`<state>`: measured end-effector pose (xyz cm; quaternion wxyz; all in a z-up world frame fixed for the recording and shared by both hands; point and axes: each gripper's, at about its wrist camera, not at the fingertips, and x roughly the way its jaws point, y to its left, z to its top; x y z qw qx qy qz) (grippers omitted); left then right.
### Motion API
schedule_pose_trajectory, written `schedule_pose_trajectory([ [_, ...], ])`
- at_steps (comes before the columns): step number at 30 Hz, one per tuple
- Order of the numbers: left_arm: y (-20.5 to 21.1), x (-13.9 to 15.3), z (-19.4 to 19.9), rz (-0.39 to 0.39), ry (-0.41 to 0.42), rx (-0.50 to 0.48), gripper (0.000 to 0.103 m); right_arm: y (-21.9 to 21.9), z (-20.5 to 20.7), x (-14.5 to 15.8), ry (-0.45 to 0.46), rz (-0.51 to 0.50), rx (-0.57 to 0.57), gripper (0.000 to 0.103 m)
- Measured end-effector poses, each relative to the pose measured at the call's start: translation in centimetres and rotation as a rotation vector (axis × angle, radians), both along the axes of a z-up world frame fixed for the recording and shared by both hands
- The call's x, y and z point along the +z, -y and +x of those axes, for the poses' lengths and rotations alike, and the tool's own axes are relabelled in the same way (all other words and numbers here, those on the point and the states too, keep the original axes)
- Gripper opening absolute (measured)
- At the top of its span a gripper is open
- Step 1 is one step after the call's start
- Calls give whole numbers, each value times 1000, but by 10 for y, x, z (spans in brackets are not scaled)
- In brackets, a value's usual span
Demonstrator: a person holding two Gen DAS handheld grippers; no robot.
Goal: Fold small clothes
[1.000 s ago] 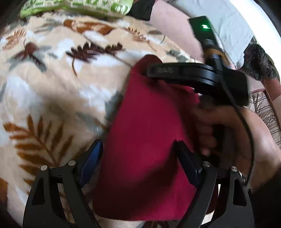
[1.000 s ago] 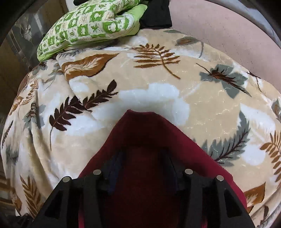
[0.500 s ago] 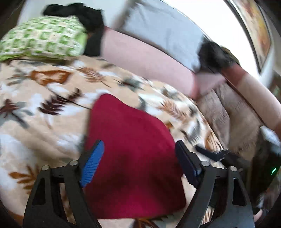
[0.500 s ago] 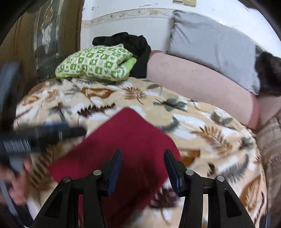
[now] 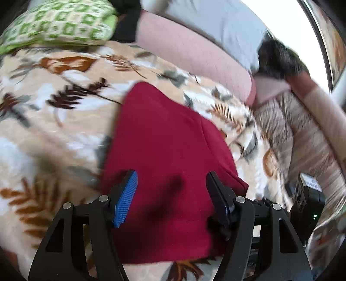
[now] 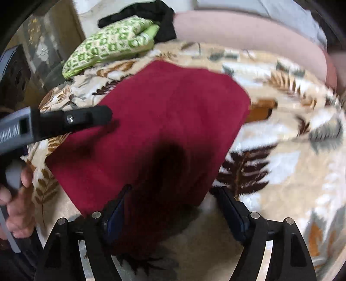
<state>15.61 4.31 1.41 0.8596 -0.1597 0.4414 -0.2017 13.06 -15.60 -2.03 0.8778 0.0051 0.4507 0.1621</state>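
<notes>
A folded dark red cloth (image 5: 164, 151) lies flat on the leaf-patterned blanket (image 5: 54, 129); it also shows in the right wrist view (image 6: 168, 121). My left gripper (image 5: 173, 194) is open just above the cloth's near end, holding nothing. My right gripper (image 6: 173, 205) is open over the cloth's near corner, holding nothing. The left gripper also shows from the side at the left of the right wrist view (image 6: 64, 121), over the cloth's left edge.
A green patterned pillow (image 6: 112, 43) and a black garment (image 6: 151, 13) lie at the far end of the blanket. A pink bolster (image 5: 190, 54) and a grey pillow (image 5: 216, 23) run along the back. The right gripper's body (image 5: 307, 205) is at lower right.
Both grippers have come back down close over the red cloth after pulling away half a second ago. The cloth stays flat on the blanket.
</notes>
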Motion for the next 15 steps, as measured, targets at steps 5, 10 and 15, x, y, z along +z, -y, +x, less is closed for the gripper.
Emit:
schedule_pose_trajectory([
  [5, -21, 15, 14, 121, -14, 67, 67, 34, -12, 28, 126, 155, -172, 76],
  [10, -16, -1, 42, 101, -58, -12, 73, 60, -6, 28, 154, 458, -303, 87],
  [15, -11, -13, 55, 43, -80, -15, 73, 46, 25, -1, -16, 503, -215, 88],
])
